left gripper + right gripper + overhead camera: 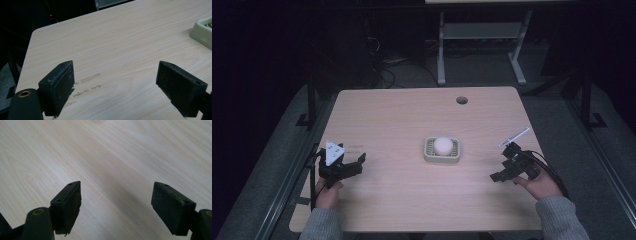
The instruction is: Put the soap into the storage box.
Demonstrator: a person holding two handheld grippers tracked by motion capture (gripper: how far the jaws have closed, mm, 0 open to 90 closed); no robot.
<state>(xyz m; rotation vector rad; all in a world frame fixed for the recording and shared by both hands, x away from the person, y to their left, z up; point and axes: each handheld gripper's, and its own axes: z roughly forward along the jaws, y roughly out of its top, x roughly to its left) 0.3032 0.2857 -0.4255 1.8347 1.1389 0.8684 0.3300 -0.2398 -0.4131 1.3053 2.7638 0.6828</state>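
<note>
Pale green tray (442, 156) near the middle of the wooden table (402, 120), a white ball (443, 145) resting in it on a slatted bottom. Everything else placed from that tray.

Left gripper (353, 163) well off to the tray's left, at about the same depth on the table, held low by the left hand (328, 194) in a grey sleeve. Jaws spread wide, nothing between them, tips turned toward the tray. Grey three-cornered plate on top. In the left gripper view (115, 82): both black pads parted over bare wood, a few faint scuff marks (87, 83) on the surface between them, one corner of the tray (203, 33) at the far right edge, well clear of the jaws.

Right gripper (507, 162) well off to the tray's right, slightly nearer the person's edge, held by the right hand (539, 186), cable trailing back over the wrist. Jaws parted wide as well, holding nothing. In the right gripper view (116, 205): two pads apart above plain wood grain, no contact visible.

Thin pale stick-like thing (514, 137) lying on the table to the tray's right, just beyond the right gripper; too small to tell what it is.

Round hole (462, 100) in the tabletop beyond the tray, toward the far edge. Ball and tray untouched, apart from both grippers.
</note>
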